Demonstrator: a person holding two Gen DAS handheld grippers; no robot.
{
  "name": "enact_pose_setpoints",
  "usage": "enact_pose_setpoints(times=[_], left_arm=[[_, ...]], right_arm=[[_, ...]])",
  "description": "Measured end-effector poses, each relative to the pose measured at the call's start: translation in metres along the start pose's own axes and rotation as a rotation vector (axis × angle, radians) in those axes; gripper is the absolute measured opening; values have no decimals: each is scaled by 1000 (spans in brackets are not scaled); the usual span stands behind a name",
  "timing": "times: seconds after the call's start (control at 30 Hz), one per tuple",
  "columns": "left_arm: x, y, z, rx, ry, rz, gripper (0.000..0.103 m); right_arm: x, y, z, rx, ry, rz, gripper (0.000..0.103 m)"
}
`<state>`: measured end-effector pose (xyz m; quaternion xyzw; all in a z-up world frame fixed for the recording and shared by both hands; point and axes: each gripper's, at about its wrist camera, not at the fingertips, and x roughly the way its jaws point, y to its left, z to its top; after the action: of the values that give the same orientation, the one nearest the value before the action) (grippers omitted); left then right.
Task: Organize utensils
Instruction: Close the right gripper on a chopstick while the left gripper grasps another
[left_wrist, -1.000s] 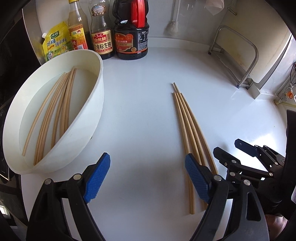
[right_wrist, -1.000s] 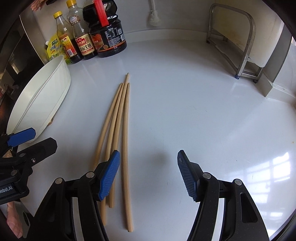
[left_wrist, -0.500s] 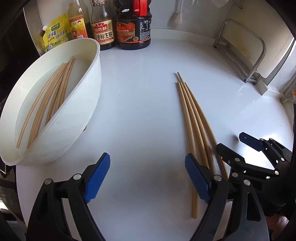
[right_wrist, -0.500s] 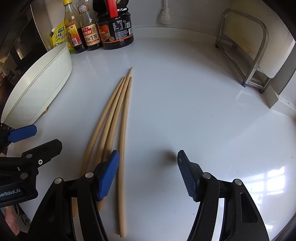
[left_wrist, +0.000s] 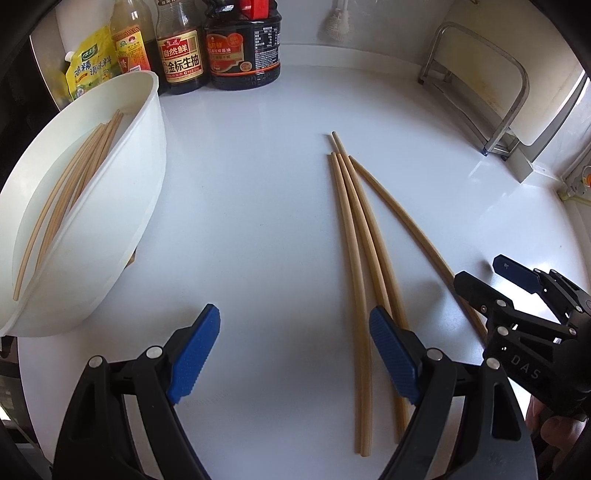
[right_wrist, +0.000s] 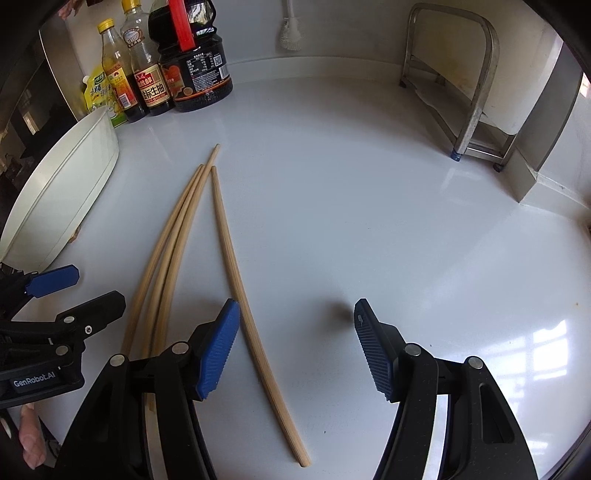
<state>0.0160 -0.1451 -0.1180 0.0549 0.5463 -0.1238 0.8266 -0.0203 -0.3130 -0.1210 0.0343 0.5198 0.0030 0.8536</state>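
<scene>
Left wrist view: left tongs (left_wrist: 294, 350) gape empty over the white surface (left_wrist: 258, 221); right tongs (right_wrist: 295, 347) straddle one chopstick (right_wrist: 240, 288), gripping nothing.

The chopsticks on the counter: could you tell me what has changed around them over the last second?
One chopstick now lies splayed apart from the other chopsticks, inside the open right tool. Both tools have come lower. The left tool stayed open and empty; the bowl kept its chopsticks.
</scene>
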Motion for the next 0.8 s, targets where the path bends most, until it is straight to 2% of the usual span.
enact_pose_setpoints(times=[0.37,0.63,0.73,0.8], left_arm=[[10,-5,1,19,16,26,82],[14,-4,2,18,14,40,82],[14,-4,3,16,8,39,79],[13,-5,5,27,-4,33,69]], right_arm=[[2,12,-5,-44,11,13,62],[6,18,-5,-98,-4,-36,62],[6,21,-4,-121,-21,-41,61],[7,24,-3,-134,-25,-37,61]])
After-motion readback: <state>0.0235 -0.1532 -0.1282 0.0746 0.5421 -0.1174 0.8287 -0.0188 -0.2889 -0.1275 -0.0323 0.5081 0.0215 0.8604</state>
